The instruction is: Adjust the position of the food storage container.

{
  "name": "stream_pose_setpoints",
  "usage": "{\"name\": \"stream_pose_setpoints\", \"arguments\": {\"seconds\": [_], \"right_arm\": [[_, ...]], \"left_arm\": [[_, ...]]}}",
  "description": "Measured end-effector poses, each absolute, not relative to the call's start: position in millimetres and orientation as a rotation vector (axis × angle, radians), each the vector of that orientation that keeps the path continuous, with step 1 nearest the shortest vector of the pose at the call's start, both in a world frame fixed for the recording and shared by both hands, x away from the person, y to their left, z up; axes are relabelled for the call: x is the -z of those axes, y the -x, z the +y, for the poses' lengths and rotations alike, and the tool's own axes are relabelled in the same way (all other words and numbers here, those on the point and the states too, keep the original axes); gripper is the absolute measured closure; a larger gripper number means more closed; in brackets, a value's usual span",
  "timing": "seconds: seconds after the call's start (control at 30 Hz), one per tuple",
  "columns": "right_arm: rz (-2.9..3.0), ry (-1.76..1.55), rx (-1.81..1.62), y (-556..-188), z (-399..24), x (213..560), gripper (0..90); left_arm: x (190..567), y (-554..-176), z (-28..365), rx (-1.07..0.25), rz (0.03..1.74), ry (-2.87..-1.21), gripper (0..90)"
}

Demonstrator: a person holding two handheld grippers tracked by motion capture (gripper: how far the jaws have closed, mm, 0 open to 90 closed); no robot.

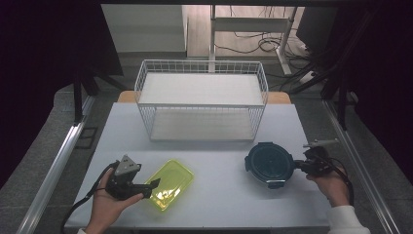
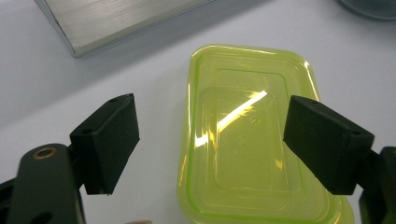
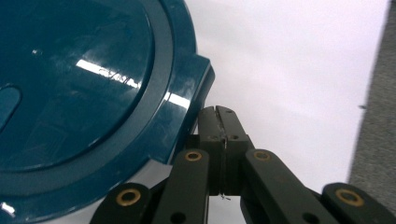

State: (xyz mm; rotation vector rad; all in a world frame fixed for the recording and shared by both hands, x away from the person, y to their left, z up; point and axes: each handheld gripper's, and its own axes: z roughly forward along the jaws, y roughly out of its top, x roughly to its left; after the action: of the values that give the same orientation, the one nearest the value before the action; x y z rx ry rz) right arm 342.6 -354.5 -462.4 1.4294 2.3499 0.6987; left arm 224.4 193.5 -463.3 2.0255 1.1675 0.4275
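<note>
A translucent yellow-green rectangular container (image 1: 170, 183) lies flat on the white table at the front left. My left gripper (image 1: 152, 189) sits at its near-left end, open, jaws wide apart. In the left gripper view the container (image 2: 247, 140) lies beyond and between the two pads, untouched, with the left gripper (image 2: 210, 112) above it. A dark teal round lidded container (image 1: 269, 164) rests at the front right. My right gripper (image 1: 298, 167) is shut, its tips against the container's right side. In the right gripper view the closed right gripper (image 3: 218, 111) sits beside a latch tab of the round container (image 3: 79, 93), with nothing between the pads.
A white wire basket rack (image 1: 202, 100) with two shelves stands at the back middle of the table (image 1: 219, 204); its metal base (image 2: 107, 18) appears in the left gripper view. The table's right edge and grey floor (image 3: 373, 116) lie close to the right gripper.
</note>
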Motion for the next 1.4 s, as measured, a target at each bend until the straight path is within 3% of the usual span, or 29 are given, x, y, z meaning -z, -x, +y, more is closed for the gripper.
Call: {"name": "stream_pose_setpoints", "arguments": {"seconds": [1.4], "right_arm": [[2.518,-1.274,-0.717,-338.4,-279.8,475.4,89.2]], "left_arm": [[461.0,-224.1,196.2,-0.432,1.169,-2.013,17.6]]}}
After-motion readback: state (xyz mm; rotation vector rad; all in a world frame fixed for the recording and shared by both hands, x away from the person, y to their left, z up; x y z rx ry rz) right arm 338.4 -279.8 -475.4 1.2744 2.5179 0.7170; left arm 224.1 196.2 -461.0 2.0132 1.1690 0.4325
